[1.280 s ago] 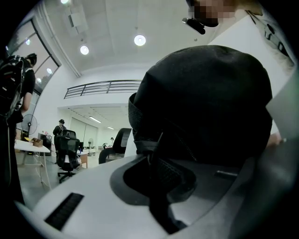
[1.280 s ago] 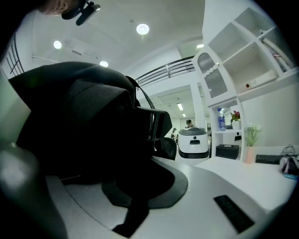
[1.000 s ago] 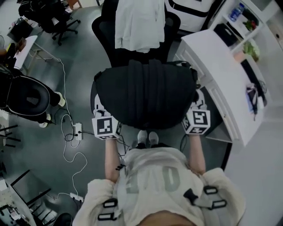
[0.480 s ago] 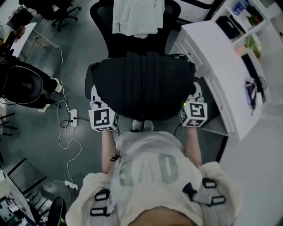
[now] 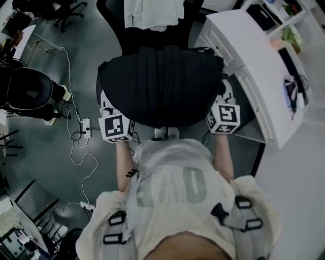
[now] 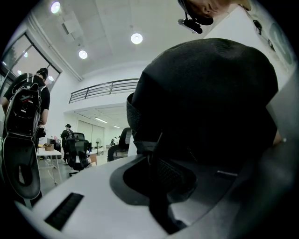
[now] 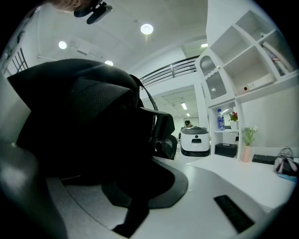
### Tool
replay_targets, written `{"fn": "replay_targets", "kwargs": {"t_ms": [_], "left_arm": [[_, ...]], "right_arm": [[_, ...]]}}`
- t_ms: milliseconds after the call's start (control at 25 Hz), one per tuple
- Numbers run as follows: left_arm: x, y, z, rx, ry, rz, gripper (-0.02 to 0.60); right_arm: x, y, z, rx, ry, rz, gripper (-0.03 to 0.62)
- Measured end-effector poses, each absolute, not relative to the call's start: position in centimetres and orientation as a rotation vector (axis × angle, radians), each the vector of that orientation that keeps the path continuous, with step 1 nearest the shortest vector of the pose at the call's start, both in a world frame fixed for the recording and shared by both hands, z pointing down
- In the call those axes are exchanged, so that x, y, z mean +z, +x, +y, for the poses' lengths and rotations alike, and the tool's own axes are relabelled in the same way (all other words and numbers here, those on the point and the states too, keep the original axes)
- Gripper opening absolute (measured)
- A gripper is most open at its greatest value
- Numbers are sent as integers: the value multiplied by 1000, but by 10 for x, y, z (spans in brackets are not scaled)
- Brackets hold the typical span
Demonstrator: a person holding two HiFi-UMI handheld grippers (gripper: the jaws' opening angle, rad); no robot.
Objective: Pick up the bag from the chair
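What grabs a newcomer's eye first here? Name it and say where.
The big black fabric backpack fills the middle of the head view, just ahead of the person. The left gripper and right gripper flank it, fingers shut on its dark straps. A white garment drapes the black office chair behind it.

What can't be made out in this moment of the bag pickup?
- Seat of the chair: head view, covered by the bag; contact between them is hidden.
- Which part of the bag the left gripper and right gripper pinch: gripper views, too dark.
- Items on the white desk: head view, too small.
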State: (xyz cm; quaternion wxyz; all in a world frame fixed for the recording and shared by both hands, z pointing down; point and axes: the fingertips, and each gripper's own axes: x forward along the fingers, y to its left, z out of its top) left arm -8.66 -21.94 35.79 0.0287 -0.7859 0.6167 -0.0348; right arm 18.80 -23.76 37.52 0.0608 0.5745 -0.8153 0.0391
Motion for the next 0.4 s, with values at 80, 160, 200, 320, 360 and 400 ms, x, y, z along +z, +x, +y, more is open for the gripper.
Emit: {"fn": "replay_targets", "kwargs": {"t_ms": [80, 160, 200, 320, 360, 400], "left_arm": [[358, -87, -219, -108, -2428, 1899, 15], [359, -89, -217, -110, -2430, 1895, 15], [359, -90, -217, -110, -2431, 1894, 15], [361, -91, -216, -106, -2435, 1894, 15], [361, -92, -216, -104, -2436, 1894, 15], [361, -92, -216, -102, -2437, 1894, 15]], "right_arm": [[374, 187, -236, 116, 1742, -2463, 11], [375, 186, -233, 108, 1740, -2459, 11], [375, 185, -232, 107, 1741, -2458, 11], [376, 184, -230, 111, 1747, -2457, 11], [376, 183, -230, 111, 1747, -2457, 11], [376, 183, -229, 111, 1747, -2456, 11]]}}
